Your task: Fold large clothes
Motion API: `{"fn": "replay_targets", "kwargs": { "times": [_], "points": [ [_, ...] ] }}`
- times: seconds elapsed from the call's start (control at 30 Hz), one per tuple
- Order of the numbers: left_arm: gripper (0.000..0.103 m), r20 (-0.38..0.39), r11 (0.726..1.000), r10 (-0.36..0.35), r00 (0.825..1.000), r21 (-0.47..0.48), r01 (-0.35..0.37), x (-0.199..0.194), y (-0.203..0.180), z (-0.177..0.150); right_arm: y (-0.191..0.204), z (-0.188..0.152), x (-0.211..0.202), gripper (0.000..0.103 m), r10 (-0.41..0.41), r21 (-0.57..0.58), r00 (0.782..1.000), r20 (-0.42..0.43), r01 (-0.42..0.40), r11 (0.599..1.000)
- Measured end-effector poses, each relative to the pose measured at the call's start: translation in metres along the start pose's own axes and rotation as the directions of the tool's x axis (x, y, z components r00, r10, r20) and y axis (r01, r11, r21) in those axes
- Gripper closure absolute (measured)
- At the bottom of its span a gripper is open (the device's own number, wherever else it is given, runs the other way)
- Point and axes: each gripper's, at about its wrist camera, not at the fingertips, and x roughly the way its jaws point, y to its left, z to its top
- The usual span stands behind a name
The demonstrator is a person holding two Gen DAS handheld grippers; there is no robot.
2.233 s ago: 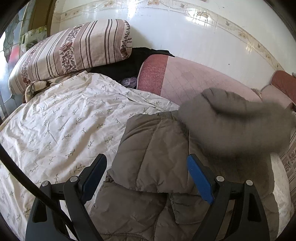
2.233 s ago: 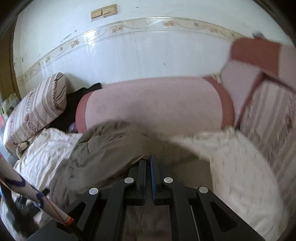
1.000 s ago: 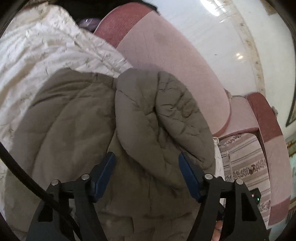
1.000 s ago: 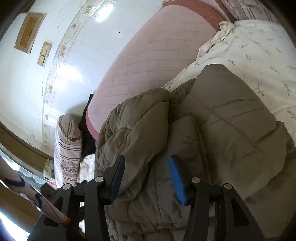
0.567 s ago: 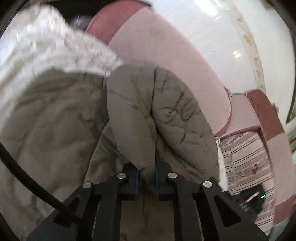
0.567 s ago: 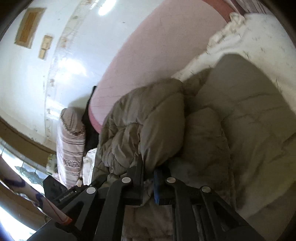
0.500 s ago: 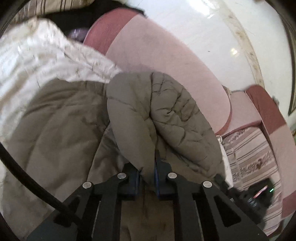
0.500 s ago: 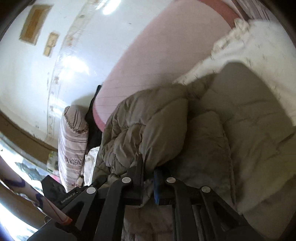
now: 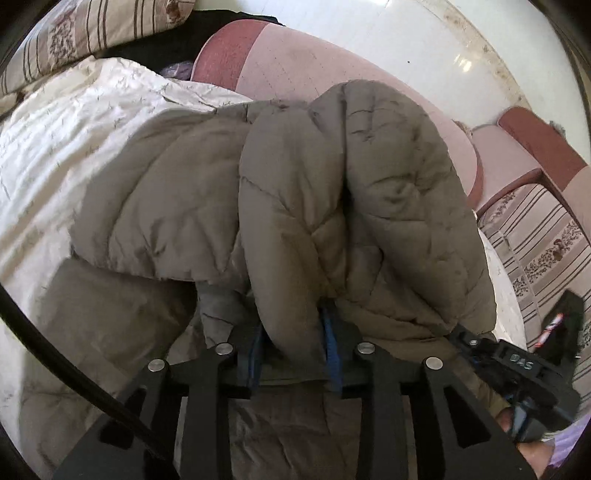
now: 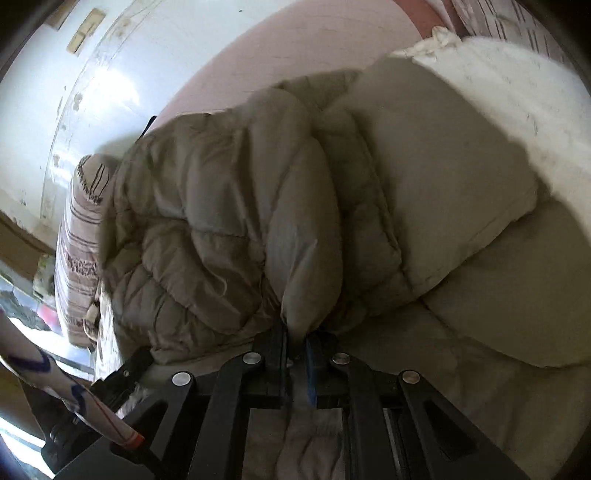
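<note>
Room: glossy white wall (image 9: 424,40) with a patterned border strip, bed pushed up against it
Bed: cream leafy-print bedspread (image 9: 66,122), pink padded headboard (image 9: 295,62) along the far edge
Pillows: striped pillow (image 9: 85,26) at the far left corner, another striped cushion (image 9: 535,251) over at the right edge
Jacket: puffy grey-brown jacket (image 9: 207,192) piled mid-bed, one quilted flap (image 9: 332,206) lifted over the rest
Left gripper (image 9: 291,347): jaws easing apart, fold of the flap sits between the blue pads
Right gripper (image 10: 295,354): pinched tight on a jacket fold (image 10: 303,273)
Black cable (image 9: 55,369): runs across the near left corner of the left view
</note>
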Motion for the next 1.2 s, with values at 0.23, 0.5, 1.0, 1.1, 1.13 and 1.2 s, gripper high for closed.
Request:
{"fn": "replay_targets", "kwargs": {
  "times": [0.23,0.5,1.0,1.1,1.13,1.2],
  "points": [
    [0.055,0.018,1.0,0.01,1.0,-0.002,-0.01,-0.015,0.007,0.015,-0.008,0.006,0.003,0.094,0.028,0.066,0.999,-0.022,-0.027,0.997],
    [0.051,0.245,0.994,0.102,0.964,0.023,-0.111,-0.058,0.0,0.029,-0.01,0.008,0.004,0.093,0.019,0.077,0.999,-0.035,-0.016,0.997],
    [0.032,0.098,0.953,0.256,0.962,0.141,-0.268,0.009,-0.008,0.014,0.061,0.017,-0.073,0.08,-0.137,-0.147,0.955,0.264,0.18,0.973],
    [0.032,0.102,0.953,0.256,0.961,0.138,-0.268,0.009,-0.007,0.014,0.082,0.012,-0.067,0.08,-0.078,-0.269,0.949,0.305,0.164,0.949],
    [0.032,0.103,0.953,0.256,0.961,0.138,-0.269,0.01,-0.007,0.014,0.084,0.01,-0.056,0.08,-0.062,-0.289,0.959,0.276,0.144,0.947],
    [0.032,0.105,0.954,0.257,0.961,0.134,-0.27,0.01,-0.006,0.014,0.08,0.008,-0.029,0.08,-0.06,-0.292,0.979,0.195,0.116,0.949]
  ]
}}
